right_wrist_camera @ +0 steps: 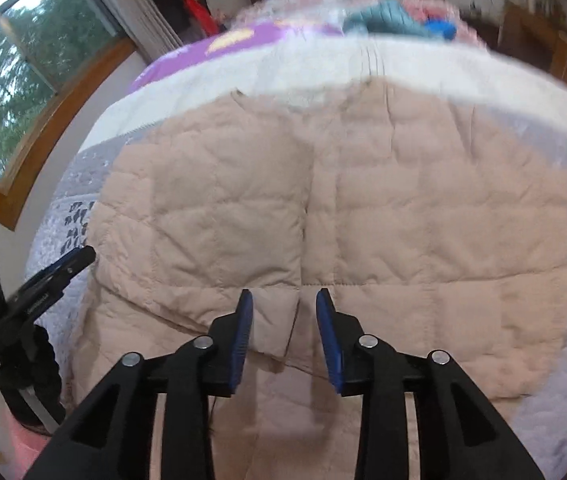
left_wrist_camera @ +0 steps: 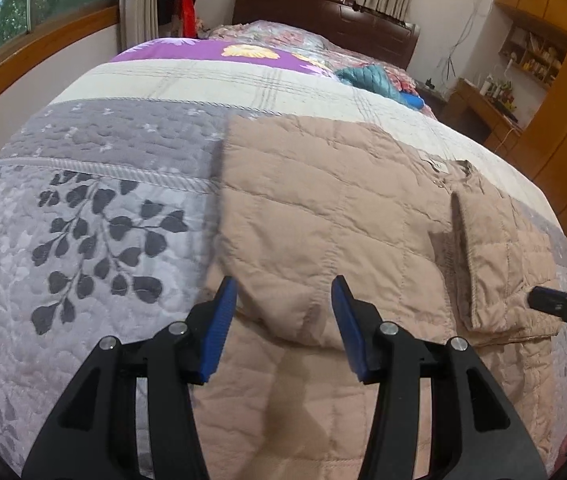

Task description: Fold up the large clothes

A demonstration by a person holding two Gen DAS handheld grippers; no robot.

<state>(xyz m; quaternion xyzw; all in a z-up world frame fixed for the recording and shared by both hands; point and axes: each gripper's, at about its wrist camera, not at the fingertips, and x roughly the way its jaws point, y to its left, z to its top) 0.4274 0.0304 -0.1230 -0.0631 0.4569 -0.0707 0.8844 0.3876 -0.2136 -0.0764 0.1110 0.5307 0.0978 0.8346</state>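
Beige quilted padded jacket [left_wrist_camera: 323, 216] lies flat on bed, spread over grey and cream bedding. Stitching forms square grid across fabric, surface lightly creased. Both side parts folded inward, edges meeting along centre line (seen clearly in right wrist view [right_wrist_camera: 303, 220]). Sleeve [left_wrist_camera: 495, 256] doubled over on top at right side, cuff end toward near edge. Collar area toward far end, small light label near it. Lower hem nearest cameras, one folded corner raised slightly off layer beneath.
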